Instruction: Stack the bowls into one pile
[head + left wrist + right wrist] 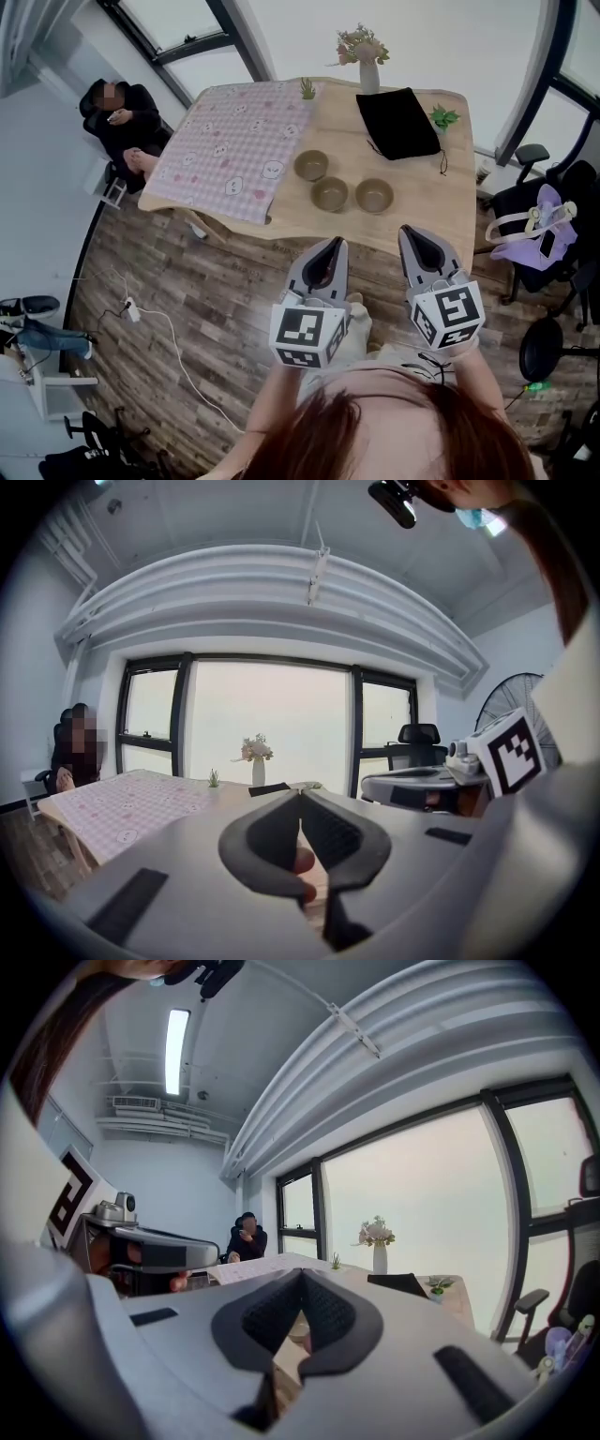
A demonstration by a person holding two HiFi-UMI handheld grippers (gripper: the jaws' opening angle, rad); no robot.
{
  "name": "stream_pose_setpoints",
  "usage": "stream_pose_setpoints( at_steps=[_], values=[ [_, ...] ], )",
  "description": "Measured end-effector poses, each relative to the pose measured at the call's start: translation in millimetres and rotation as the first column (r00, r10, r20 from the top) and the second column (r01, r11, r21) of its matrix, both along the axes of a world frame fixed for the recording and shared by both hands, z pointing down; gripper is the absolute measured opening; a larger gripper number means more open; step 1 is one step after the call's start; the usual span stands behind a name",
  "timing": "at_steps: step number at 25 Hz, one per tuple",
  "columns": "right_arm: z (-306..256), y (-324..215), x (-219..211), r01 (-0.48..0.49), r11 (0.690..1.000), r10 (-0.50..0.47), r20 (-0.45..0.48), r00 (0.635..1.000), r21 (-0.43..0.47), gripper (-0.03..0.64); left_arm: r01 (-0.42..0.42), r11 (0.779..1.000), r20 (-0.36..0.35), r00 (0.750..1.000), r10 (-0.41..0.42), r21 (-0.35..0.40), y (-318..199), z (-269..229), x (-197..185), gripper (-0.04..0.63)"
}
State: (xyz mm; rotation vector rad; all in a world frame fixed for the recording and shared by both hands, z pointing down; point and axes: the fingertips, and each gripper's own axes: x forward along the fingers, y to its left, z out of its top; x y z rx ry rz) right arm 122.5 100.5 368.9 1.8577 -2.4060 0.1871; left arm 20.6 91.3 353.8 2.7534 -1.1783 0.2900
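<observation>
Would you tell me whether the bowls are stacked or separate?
Separate: the left bowl, middle bowl and right bowl each sit apart on the table.

Bowls [329, 194]: all three dull olive-brown; table [441, 216] pale honey wood; cloth [234, 141] pink check, dotted with small white figures; pouch [397, 122] plain black; vase [369, 77] white; flowers [361, 45] pale pink; left gripper [330, 246] and right gripper [412, 232] grey, with black-and-white square markers; floor [187, 281] brown planks.

Camera setup
Head view looked steeply down from well back; both gripper views faced level across the table [422, 192], sharing its vase [369, 75].
</observation>
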Motion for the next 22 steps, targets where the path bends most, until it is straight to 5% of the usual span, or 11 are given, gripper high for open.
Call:
stream_pose_setpoints(
  at_steps=[22],
  values=[
    [61, -117, 28, -0.042, 0.987, 0.037, -0.038, 0.999, -0.154, 0.005, -0.063, 0.996, 0.013, 0.998, 0.064, -0.057, -120, 32, 25, 0.011]
  ],
)
